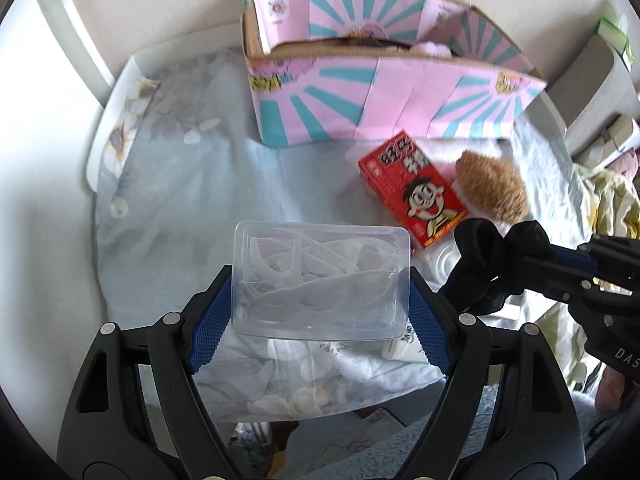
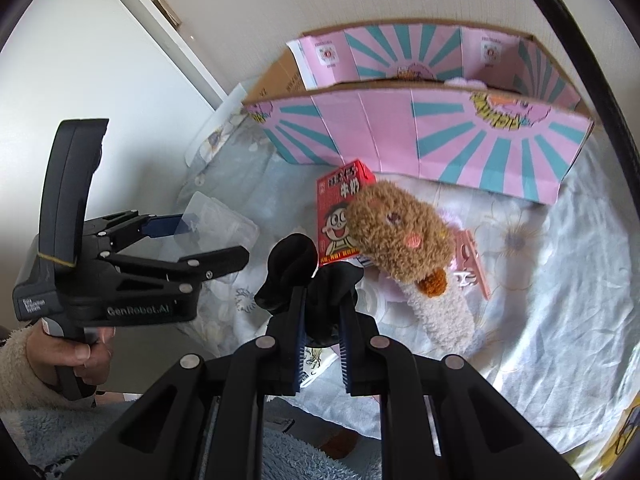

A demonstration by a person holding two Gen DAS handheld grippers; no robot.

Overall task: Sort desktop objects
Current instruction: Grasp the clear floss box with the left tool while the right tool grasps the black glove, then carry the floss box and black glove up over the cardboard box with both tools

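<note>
My left gripper [image 1: 320,294] is shut on a clear plastic box [image 1: 320,268] of white floss picks, its blue pads pressing both sides, and holds it above the cloth. In the right wrist view that left gripper [image 2: 204,240] is at the left with the clear box [image 2: 224,220] in it. My right gripper [image 2: 322,312] is shut on a black soft lobed object [image 2: 294,258] just in front of a brown plush toy [image 2: 396,232] and a red milk carton [image 2: 338,208]. In the left wrist view the right gripper [image 1: 504,268] comes in from the right with the black object [image 1: 478,240].
An open pink and teal cardboard box [image 1: 380,96] stands at the back of the floral cloth [image 1: 180,200]. A pink clip [image 2: 474,260] lies beside the plush toy. A white tube [image 1: 400,350] lies under the clear box. A hand [image 2: 86,356] holds the left gripper's handle.
</note>
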